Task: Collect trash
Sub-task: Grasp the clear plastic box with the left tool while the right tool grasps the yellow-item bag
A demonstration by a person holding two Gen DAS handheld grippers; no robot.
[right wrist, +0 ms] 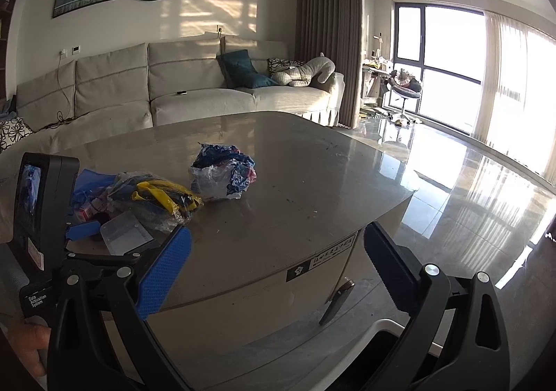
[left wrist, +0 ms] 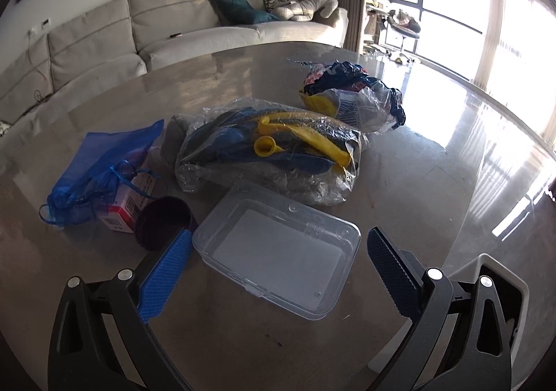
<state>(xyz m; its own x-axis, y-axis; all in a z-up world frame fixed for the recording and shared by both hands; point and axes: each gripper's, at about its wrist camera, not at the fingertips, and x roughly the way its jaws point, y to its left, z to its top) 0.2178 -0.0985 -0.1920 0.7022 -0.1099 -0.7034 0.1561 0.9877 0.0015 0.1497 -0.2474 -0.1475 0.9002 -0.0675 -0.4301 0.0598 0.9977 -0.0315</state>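
Observation:
Trash lies on a grey table (left wrist: 399, 161). A clear plastic box (left wrist: 278, 248) sits nearest, between the fingers of my open left gripper (left wrist: 278, 269), which hovers just above it. Behind it lies a clear bag with yellow and blue balloons (left wrist: 271, 155), and farther back a crumpled wrapper bundle (left wrist: 351, 99). At left are a blue mesh pouch (left wrist: 100, 175), a small pink carton (left wrist: 128, 207) and a dark cup (left wrist: 163, 224). My right gripper (right wrist: 278, 266) is open and empty at the table's front edge. It sees the balloon bag (right wrist: 156, 200), the bundle (right wrist: 222, 172) and the box (right wrist: 125, 234).
A white bin (left wrist: 500, 290) with a dark opening stands below the table edge at right; it also shows in the right wrist view (right wrist: 385, 328). A beige sofa (right wrist: 194, 85) stands behind the table. Glossy floor (right wrist: 469, 189) stretches right to the windows.

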